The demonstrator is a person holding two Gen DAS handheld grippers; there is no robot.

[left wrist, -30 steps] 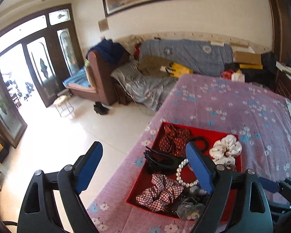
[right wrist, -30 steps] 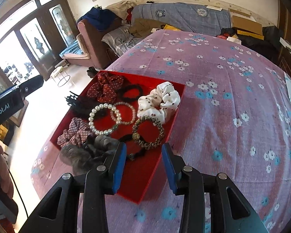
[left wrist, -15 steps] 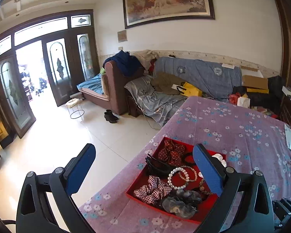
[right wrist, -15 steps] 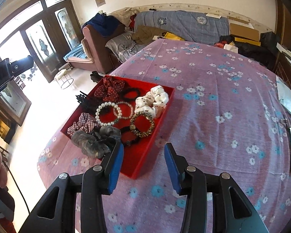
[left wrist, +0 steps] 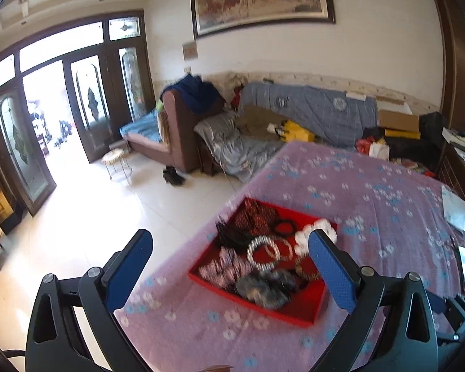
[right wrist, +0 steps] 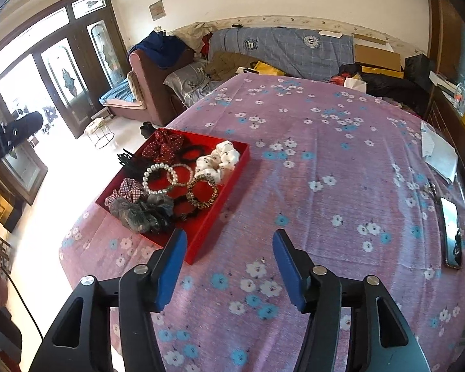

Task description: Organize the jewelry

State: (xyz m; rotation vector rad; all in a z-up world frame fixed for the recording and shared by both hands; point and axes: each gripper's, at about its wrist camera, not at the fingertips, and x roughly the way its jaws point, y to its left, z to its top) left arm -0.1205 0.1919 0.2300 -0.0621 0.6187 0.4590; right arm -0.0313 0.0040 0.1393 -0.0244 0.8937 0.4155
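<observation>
Right wrist view: my right gripper [right wrist: 229, 265] hung above the cloth [right wrist: 325, 161], just short of the tray's near corner.
Tray [right wrist: 232, 183]: red, rectangular, near the cloth's left edge; its long axis ran away from me, slanting toward the far right.
Contents: white scrunchie [right wrist: 218, 161] at the far right, pearl bracelet [right wrist: 156, 178] in the middle, grey scrunchie [right wrist: 142, 212] at the near end.
Right fingers [right wrist: 170, 269]: spread wide, holding nothing, touching nothing.
Left wrist view: blurred; my left gripper [left wrist: 231, 271] was raised over the tray [left wrist: 254, 305], partly over the floor [left wrist: 86, 210].
Left fingers [left wrist: 130, 271]: fully apart, empty; the right one overlapped the tray in the picture, contact not clear.
Aside: a phone [right wrist: 451, 232] lay at the cloth's right edge.
</observation>
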